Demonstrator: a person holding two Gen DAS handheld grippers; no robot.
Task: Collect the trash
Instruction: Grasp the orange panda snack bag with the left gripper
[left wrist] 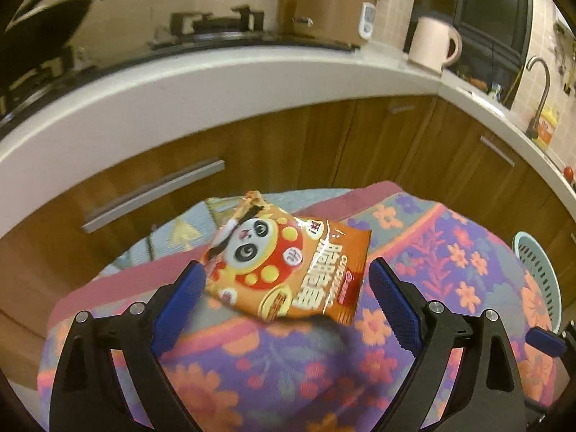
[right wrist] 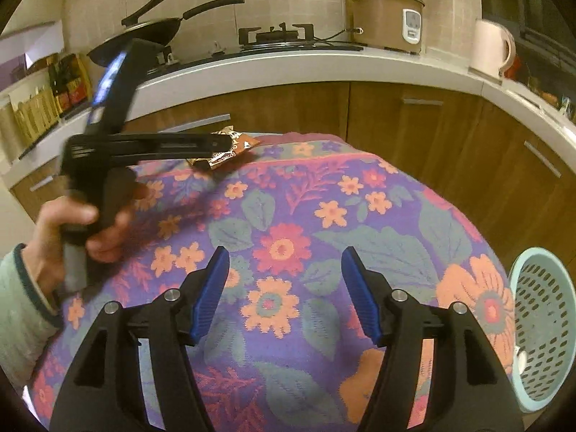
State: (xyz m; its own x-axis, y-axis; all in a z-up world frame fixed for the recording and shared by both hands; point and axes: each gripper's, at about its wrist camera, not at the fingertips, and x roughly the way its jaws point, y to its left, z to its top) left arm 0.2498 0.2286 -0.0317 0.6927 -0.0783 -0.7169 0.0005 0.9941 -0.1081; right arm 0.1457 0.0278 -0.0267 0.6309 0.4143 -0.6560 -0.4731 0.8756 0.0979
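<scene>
An orange snack packet point(left wrist: 288, 266) with a panda print lies on the floral tablecloth point(left wrist: 432, 252) near the table's far edge. My left gripper point(left wrist: 286, 264) is open wide, its blue pads standing on either side of the packet without pressing it. In the right wrist view a hand point(right wrist: 72, 223) holds the left gripper point(right wrist: 219, 143), which reaches to the packet point(right wrist: 234, 145) and hides part of it. My right gripper point(right wrist: 284, 252) hovers open over the middle of the cloth point(right wrist: 288, 198) with nothing between its fingers. One of its blue pads point(left wrist: 543, 336) shows at the lower right of the left wrist view.
A teal perforated basket point(right wrist: 540, 324) stands off the table's right side, also visible as the basket point(left wrist: 540, 270). Behind the table run wooden cabinets point(left wrist: 288, 136) under a white counter point(right wrist: 288, 68) with a stove, a wok point(right wrist: 144, 32), a rice cooker point(right wrist: 388, 18) and a kettle point(left wrist: 432, 41).
</scene>
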